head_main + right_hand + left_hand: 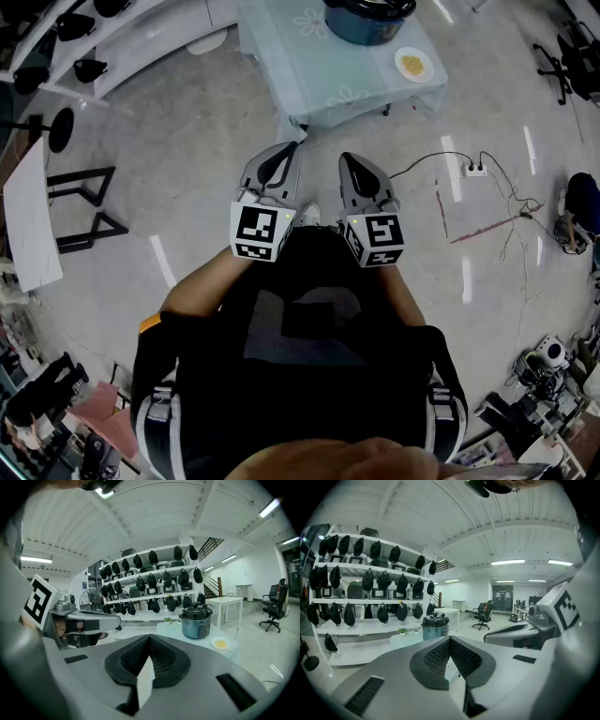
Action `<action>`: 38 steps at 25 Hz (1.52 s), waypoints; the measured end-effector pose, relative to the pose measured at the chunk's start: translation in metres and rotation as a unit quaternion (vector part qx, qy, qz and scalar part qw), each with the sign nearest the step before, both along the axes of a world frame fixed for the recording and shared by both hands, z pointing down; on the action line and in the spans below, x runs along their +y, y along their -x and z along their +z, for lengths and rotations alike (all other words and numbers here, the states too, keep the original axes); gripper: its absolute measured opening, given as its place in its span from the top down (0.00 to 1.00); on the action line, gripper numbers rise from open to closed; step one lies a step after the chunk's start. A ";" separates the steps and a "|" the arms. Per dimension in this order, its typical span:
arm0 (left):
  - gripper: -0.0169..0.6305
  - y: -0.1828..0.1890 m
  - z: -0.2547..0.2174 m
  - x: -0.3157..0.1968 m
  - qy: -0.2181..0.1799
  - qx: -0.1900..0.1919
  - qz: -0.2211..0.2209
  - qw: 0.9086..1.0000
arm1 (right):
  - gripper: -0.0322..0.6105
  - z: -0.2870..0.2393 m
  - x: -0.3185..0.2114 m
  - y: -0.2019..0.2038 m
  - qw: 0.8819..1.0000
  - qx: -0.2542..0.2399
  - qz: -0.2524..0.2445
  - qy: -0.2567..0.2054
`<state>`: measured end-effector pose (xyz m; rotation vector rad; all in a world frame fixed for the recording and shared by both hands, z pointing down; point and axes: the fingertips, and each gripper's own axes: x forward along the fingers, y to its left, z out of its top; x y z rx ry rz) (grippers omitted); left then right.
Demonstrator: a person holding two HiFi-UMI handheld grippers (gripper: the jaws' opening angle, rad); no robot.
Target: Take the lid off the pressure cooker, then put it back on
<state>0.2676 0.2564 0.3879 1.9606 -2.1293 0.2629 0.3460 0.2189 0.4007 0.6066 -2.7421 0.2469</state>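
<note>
The blue-grey pressure cooker (367, 19) with its black lid on stands on a pale table (309, 70) some way ahead of me. It also shows small in the left gripper view, pressure cooker (435, 626), and in the right gripper view, pressure cooker (197, 620). I hold both grippers close to my body, side by side and far short of the table. My left gripper (284, 153) (450, 640) is shut with nothing in it. The right gripper (349, 161) (149, 640) is shut and empty too.
A small plate of yellow food (412, 64) (220, 643) lies on the table right of the cooker. White shelves with several black items (370, 583) line the left. A power strip with cables (475, 170) lies on the floor at right. Office chairs (483, 616) stand further back.
</note>
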 end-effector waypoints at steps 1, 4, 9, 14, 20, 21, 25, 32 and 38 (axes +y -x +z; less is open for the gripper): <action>0.96 0.001 0.000 -0.001 0.001 0.001 0.000 1.000 | 0.93 -0.001 -0.001 0.001 1.000 0.000 0.001 0.000; 0.96 0.005 0.001 -0.004 0.004 0.003 0.002 1.000 | 0.93 -0.002 -0.006 0.005 1.000 0.001 0.005 0.000; 0.96 0.017 -0.003 -0.011 0.001 0.002 0.010 1.000 | 0.93 -0.003 -0.011 0.015 1.000 0.001 0.015 0.001; 0.96 0.033 -0.004 -0.020 0.000 0.000 0.023 1.000 | 0.93 -0.002 -0.018 0.031 1.000 -0.005 0.025 0.008; 0.96 0.066 -0.007 -0.036 -0.003 -0.001 0.045 0.999 | 0.92 -0.005 -0.039 0.061 0.998 -0.008 0.060 0.001; 0.96 0.073 -0.008 -0.039 -0.003 -0.002 0.050 0.999 | 0.92 -0.007 -0.043 0.067 0.998 -0.009 0.066 0.000; 0.96 0.105 -0.014 -0.055 -0.005 -0.006 0.071 0.997 | 0.92 -0.017 -0.061 0.096 0.995 -0.014 0.096 -0.002; 0.96 0.158 -0.029 -0.078 -0.010 -0.010 0.102 0.995 | 0.85 -0.025 -0.082 0.141 0.990 -0.008 0.141 -0.003; 0.96 0.201 -0.026 -0.087 -0.007 -0.011 0.110 0.994 | 0.80 -0.021 -0.100 0.170 0.985 -0.007 0.174 -0.009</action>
